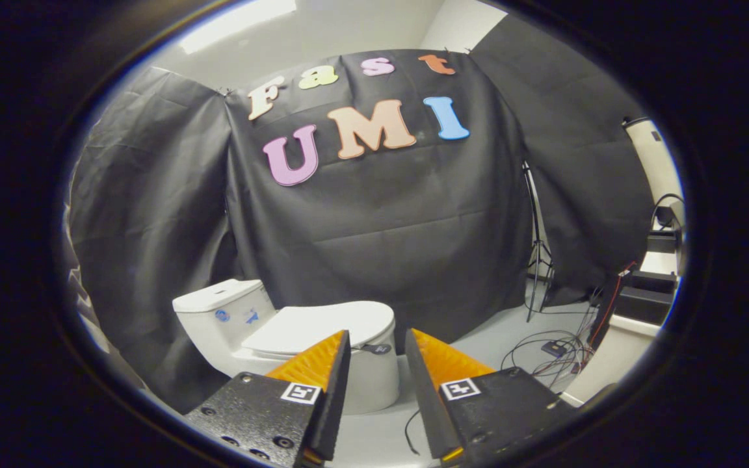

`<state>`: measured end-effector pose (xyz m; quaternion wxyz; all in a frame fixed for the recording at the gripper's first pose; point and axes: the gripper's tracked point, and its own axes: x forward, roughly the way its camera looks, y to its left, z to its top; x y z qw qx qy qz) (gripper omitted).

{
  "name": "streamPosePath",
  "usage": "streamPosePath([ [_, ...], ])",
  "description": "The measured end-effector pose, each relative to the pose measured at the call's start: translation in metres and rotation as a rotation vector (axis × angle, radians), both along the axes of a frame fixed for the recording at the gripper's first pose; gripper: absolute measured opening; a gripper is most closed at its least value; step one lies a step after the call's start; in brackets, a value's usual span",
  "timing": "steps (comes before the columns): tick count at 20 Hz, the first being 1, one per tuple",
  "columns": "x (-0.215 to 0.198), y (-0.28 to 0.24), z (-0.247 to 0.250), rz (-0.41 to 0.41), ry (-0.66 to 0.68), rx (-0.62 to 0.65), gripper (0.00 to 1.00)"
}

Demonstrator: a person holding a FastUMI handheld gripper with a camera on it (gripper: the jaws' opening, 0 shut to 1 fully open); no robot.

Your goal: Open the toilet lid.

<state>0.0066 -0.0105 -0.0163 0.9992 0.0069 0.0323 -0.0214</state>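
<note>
A white toilet [374, 377] stands on the floor against the black cloth wall, its tank [218, 312] on the left. Its lid [322, 325] lies flat, closed over the seat. A small dark tab [376, 349] hangs at the lid's front rim. My gripper [378, 338] hovers in front of the toilet, open, with nothing between its fingers. The left fingertip [339, 344] overlaps the lid's front part in the view, and the right fingertip [423, 341] sits just to the right of the bowl. The toilet is still some way beyond the fingers.
A tripod stand [537, 260] leans by the cloth wall to the right of the toilet. Loose cables [543, 354] and a small box lie on the pale floor beyond the right finger. Dark equipment boxes [641, 292] sit on a white bench at the far right.
</note>
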Motion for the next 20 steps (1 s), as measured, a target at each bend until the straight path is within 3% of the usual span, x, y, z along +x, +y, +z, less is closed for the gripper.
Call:
streamPosePath([
  [6,0.004,-0.001,-0.006,-0.002,0.035,0.01,0.46],
  [12,0.011,-0.009,-0.008,-0.024,0.054,0.055,0.46],
  [16,0.03,-0.019,-0.014,-0.065,0.092,0.168,0.46],
  [20,0.078,-0.017,0.0,-0.062,-0.007,0.368,0.46],
])
